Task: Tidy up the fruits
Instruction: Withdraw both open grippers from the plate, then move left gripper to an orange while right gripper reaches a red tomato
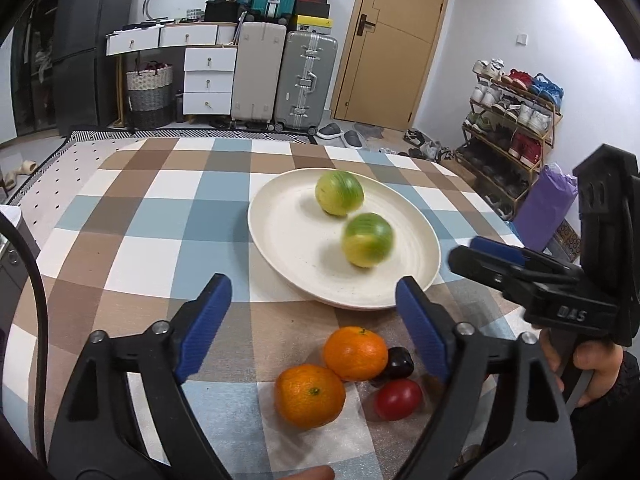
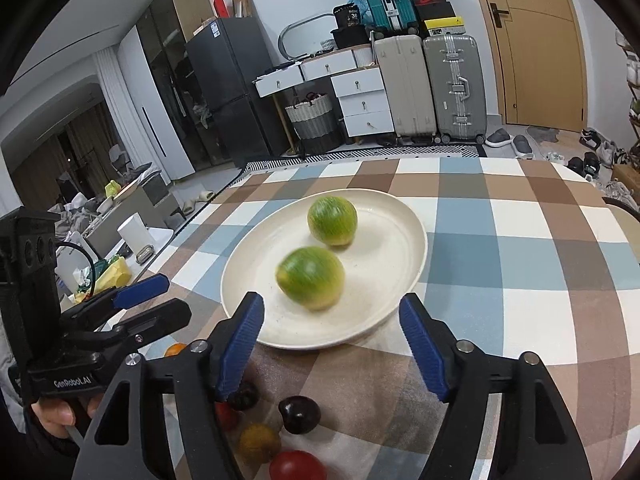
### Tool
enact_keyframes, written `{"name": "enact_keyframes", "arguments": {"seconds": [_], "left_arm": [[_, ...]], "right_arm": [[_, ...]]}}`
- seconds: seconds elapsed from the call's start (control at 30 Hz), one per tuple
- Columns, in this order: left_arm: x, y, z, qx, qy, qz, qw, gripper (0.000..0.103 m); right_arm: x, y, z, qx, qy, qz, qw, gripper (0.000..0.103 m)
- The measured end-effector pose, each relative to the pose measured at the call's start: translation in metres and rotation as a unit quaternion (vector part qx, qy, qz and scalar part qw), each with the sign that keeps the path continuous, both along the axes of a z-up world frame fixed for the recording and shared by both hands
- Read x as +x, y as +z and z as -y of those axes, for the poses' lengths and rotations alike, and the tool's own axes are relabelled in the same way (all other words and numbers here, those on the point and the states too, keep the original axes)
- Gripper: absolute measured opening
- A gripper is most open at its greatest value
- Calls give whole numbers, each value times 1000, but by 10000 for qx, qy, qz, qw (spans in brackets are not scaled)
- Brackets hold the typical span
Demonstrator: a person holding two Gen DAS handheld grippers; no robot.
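Both grippers gape, nothing held: left gripper [image 1: 316, 328] over two oranges [image 1: 354, 354] near the desk's front edge; right gripper [image 2: 332, 344] over dark cherries [image 2: 299, 414]; beyond, two green fruits [image 1: 339, 193] on the plate [image 1: 280, 240], the nearer blurred; it could roll off the rim.

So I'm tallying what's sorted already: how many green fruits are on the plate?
2. One green fruit sits toward the far side of the plate; the other lies nearer, looking blurred. None seem hidden.
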State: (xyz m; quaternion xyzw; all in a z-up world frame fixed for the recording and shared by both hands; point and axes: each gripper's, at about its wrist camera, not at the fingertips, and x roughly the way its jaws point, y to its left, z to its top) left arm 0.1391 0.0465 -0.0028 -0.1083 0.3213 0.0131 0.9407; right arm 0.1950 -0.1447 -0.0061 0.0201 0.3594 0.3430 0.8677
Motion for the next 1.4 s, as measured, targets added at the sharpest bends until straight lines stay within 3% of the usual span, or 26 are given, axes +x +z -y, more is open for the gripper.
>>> {"name": "enact_keyframes", "arguments": {"seconds": [0.1, 0.2, 0.4, 0.73, 1.0, 1.4], "left_arm": [[-3, 0, 0, 97, 64, -33, 9999, 101], [-9, 1, 0, 140, 74, -2, 9999, 102], [-17, 0, 3, 285, 76, -81, 9995, 102], [-39, -12, 1, 160, 15, -276, 9995, 102], [-39, -16, 15, 460, -176, -429, 9979, 102], [-34, -25, 5, 325, -114, -667, 9972, 102]], "right_arm": [[-2, 0, 7, 33, -46, -15, 10000, 93], [-2, 0, 11, 11, -34, -39, 10000, 101], [-8, -2, 14, -219, 44, 14, 9997, 103], [-26, -6, 22, -389, 387, 17, 9985, 103], [-34, -14, 28, -608, 513, -67, 9968, 103], [-49, -18, 20, -830, 1098, -72, 9905, 102]]}}
